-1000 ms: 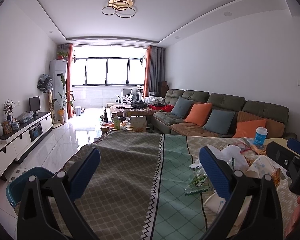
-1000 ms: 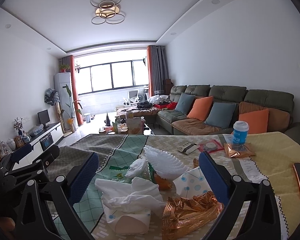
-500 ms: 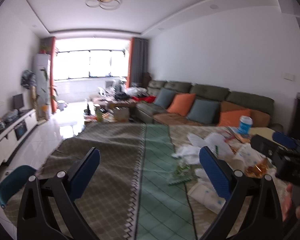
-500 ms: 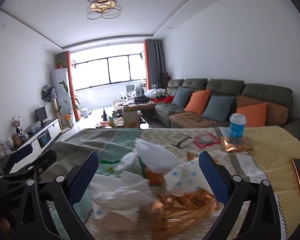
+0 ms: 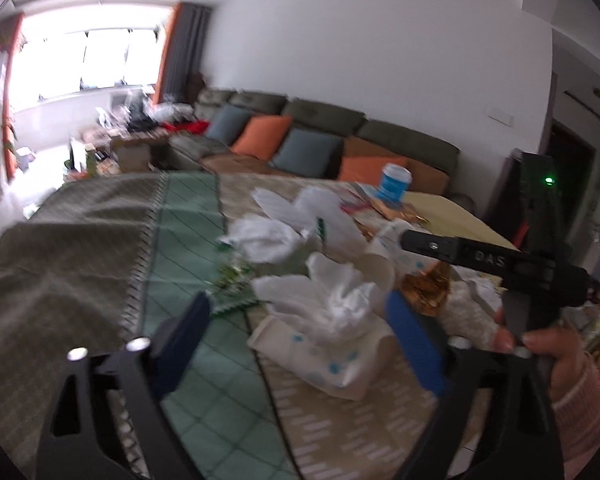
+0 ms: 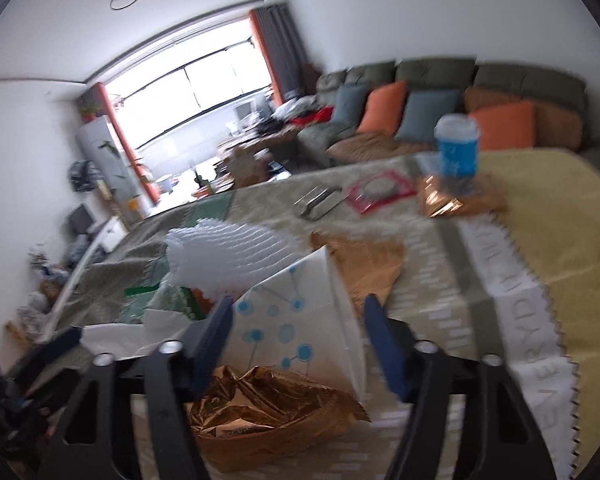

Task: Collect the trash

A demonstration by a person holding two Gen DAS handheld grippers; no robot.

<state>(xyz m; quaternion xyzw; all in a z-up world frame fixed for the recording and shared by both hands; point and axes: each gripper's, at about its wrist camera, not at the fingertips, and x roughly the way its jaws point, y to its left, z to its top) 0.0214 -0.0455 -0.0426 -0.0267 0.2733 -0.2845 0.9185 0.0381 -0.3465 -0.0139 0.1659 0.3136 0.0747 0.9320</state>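
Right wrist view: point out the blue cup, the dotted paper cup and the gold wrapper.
blue cup (image 6: pixel 458 152), right wrist view, on its blue side wall.
dotted paper cup (image 6: pixel 296 320), right wrist view, on its white dotted side.
gold wrapper (image 6: pixel 268 404), right wrist view, on its crumpled middle.

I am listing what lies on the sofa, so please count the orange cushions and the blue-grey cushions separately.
Orange cushions: 2
Blue-grey cushions: 2
Total: 4

Blurred fisheye frames, blown-out window (image 5: pixel 88 56)
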